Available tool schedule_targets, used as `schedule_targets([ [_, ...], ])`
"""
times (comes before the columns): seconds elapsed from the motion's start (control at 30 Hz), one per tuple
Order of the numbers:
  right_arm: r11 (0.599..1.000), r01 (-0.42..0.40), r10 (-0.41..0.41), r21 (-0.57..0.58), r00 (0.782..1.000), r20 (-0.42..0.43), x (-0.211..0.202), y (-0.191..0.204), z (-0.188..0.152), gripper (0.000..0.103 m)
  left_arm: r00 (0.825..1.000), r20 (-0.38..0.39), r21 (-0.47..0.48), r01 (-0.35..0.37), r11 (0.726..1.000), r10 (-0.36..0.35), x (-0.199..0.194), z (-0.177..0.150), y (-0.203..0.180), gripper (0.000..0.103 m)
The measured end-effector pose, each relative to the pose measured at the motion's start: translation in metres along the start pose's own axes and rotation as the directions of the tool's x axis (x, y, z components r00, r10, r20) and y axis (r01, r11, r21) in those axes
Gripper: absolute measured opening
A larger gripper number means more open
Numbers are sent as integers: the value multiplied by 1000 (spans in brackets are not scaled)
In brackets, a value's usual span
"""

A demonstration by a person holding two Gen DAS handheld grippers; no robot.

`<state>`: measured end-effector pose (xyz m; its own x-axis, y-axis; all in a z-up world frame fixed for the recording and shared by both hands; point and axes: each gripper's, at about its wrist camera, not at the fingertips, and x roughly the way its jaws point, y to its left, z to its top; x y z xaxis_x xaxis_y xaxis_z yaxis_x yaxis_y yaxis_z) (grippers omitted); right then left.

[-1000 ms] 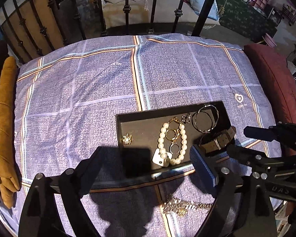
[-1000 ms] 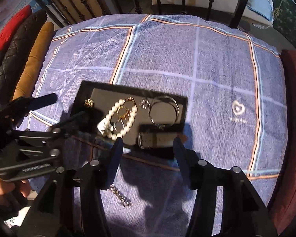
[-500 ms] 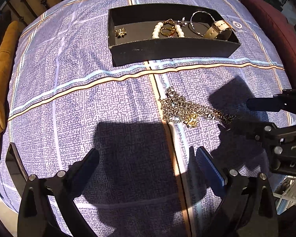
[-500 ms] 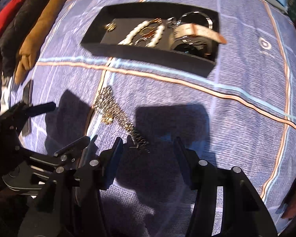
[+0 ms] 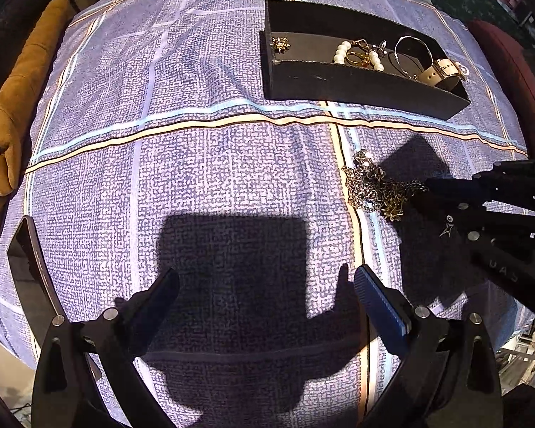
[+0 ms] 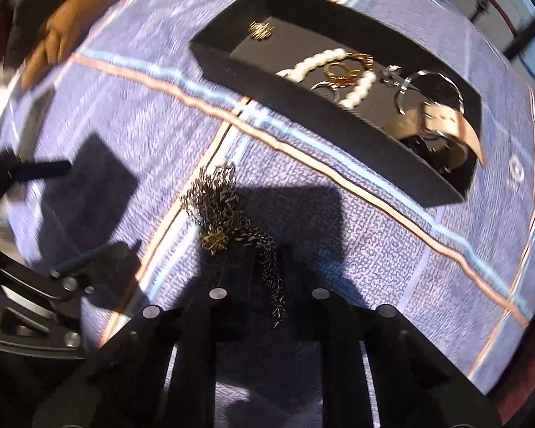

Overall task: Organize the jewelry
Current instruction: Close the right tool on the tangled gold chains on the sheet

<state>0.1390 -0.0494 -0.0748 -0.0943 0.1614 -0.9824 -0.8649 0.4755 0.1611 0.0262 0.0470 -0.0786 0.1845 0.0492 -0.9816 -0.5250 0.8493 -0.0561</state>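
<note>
Two grippers work over the cloth (image 5: 203, 164). Our right gripper (image 6: 265, 274) reaches low and nearly flat from the right, jaws pressed together on the tail of the chain (image 6: 224, 210), whose tangled heap lies on the cloth just ahead of the tips; in the left wrist view that gripper (image 5: 428, 187) meets the chain (image 5: 374, 185) at its right edge. Our left gripper (image 5: 264, 285) hovers above bare cloth, tilted down, jaws spread wide and holding nothing, well apart from the chain. One tray (image 5: 356, 85) sits beyond the chain, apart from it. Inside we count one pearl bracelet (image 5: 342, 51), one gold brooch (image 5: 281, 44), one bangle (image 5: 412, 51) and one strap (image 5: 442, 71); the small gold rings are too tangled to count.
</note>
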Motion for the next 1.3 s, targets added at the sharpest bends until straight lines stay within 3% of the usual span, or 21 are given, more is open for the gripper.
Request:
schedule_targets([
  [0.17, 994, -84, 80, 72, 995, 53, -19, -18, -15, 5, 1000, 5, 13, -1, 1000, 1, 4, 5, 1, 96],
  [0.43, 982, -143, 125, 121, 982, 144, -55, -30, -24, 5, 1000, 4, 27, 6, 1000, -6, 2, 4, -13, 96],
  [0.8, 972, -206, 160, 109, 930, 332, -143, -29, -21, 5, 999, 26, 26, 23, 999, -23, -24, 18, -24, 96],
  [0.87, 981, -169, 132, 94, 941, 311, -142, -27, -18, 5, 999, 36, 35, 25, 999, -27, -33, 30, -20, 96],
  [0.93, 985, -151, 128, 84, 964, 232, -120, -28, -17, 5, 999, 37, 36, 26, 999, -28, -35, 33, -19, 96],
  [1.0, 988, -124, 109, 93, 982, 152, -88, -29, -17, 9, 999, 39, 34, 31, 999, -32, -36, 31, -19, 96],
  [1.03, 991, -97, 85, 93, 989, 119, -71, -29, -16, 20, 999, 40, 34, 26, 999, -27, -38, 30, -19, 96],
  [1.07, 992, -79, 70, 96, 993, 92, -58, -29, -15, 44, 999, 40, 32, 25, 999, -26, -39, 28, -17, 96],
  [1.13, 994, -59, 53, 97, 996, 66, -37, -26, -12, 66, 999, 37, 21, 20, 1000, -20, -38, 21, -10, 96],
  [1.3, 989, -34, 23, 144, 997, 78, -23, -15, 7, 66, 1000, 8, -21, 2, 1000, -2, -32, -2, 16, 96],
])
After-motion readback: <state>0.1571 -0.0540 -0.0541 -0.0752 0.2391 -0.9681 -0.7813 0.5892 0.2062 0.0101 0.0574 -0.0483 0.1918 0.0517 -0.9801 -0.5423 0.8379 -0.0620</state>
